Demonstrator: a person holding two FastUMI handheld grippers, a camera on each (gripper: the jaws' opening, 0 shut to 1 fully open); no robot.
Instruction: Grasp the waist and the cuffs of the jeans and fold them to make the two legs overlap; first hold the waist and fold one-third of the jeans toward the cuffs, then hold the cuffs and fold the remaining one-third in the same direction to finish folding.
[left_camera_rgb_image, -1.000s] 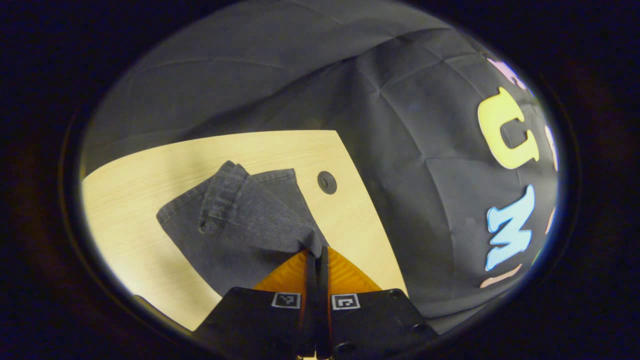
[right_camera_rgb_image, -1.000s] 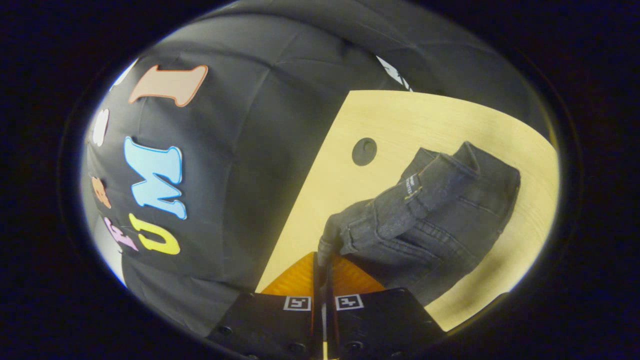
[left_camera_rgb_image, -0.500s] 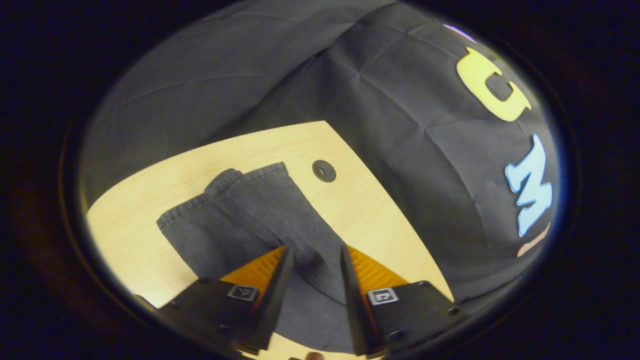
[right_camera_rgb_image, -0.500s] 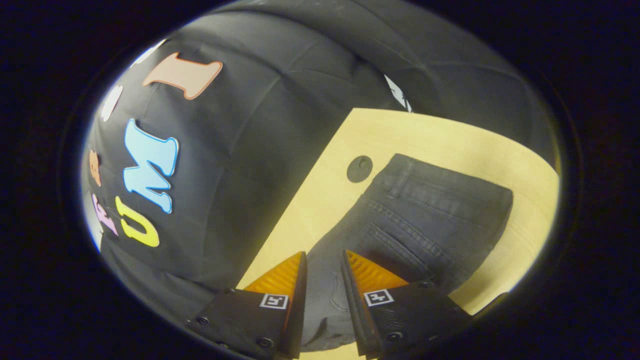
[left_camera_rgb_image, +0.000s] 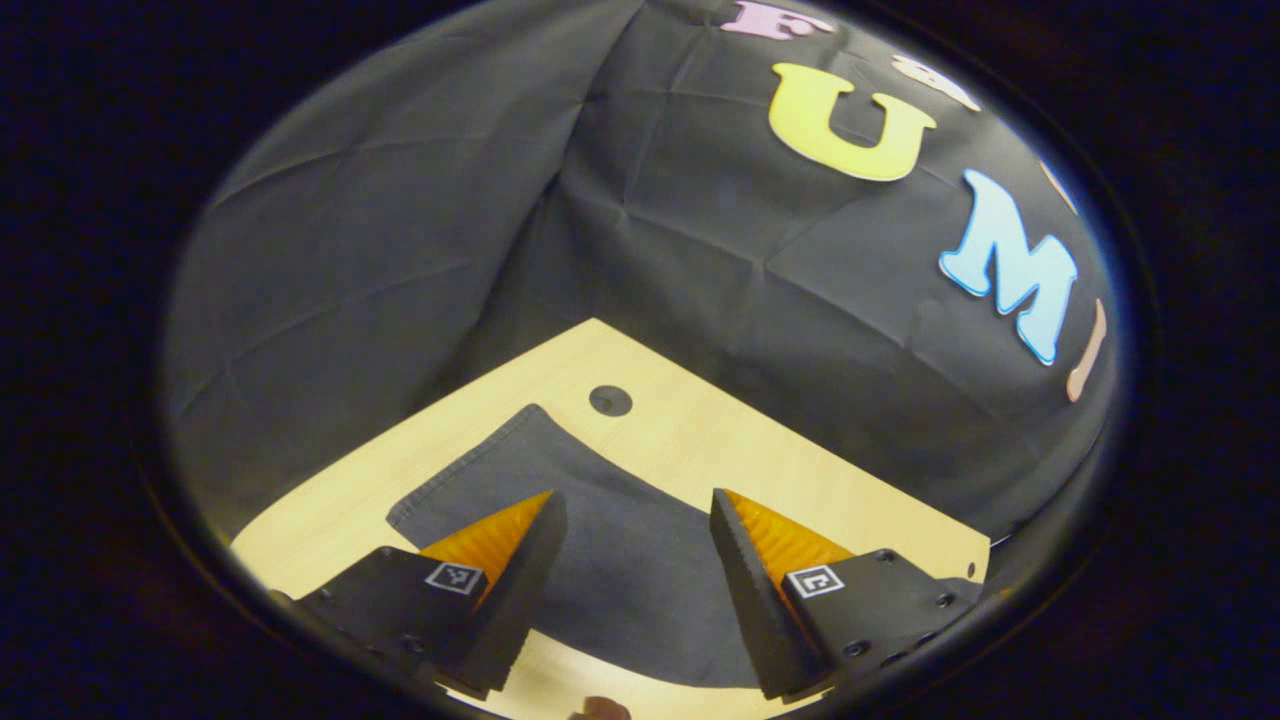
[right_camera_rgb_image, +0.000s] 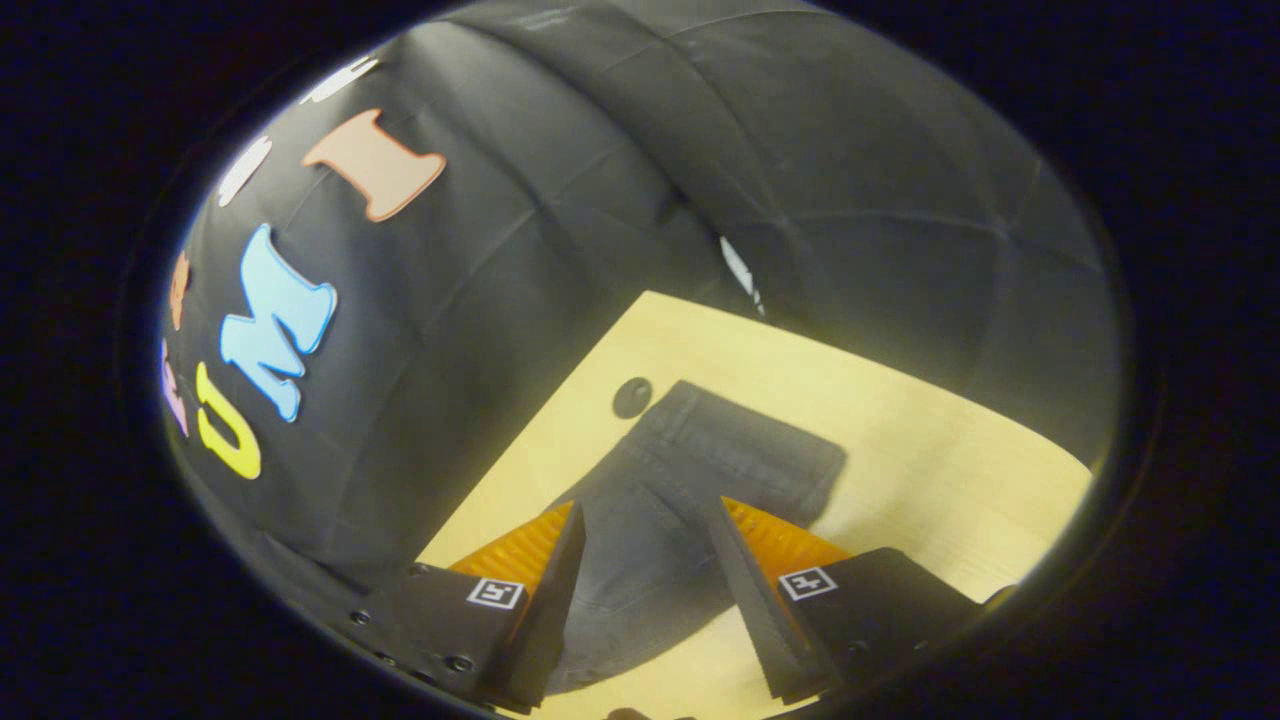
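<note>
On the wooden table (left_camera_rgb_image: 330, 500) the dark jeans (left_camera_rgb_image: 620, 560) lie flat, running lengthwise from the left gripper (left_camera_rgb_image: 635, 560), jaws wide and empty above one end, to the right gripper (right_camera_rgb_image: 640, 580), equally wide above the waist end beside the far round hole (right_camera_rgb_image: 632, 397).

Dark grey jeans (left_camera_rgb_image: 620, 560) on pale wood-grain table (left_camera_rgb_image: 720, 450)

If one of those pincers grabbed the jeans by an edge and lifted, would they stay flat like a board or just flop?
Probably flop: the jeans lie limp and flat on the table, with soft seams and creases. Being thick, layered denim, they likely feel fairly heavy and would sag. They should not roll or slide easily.
</note>
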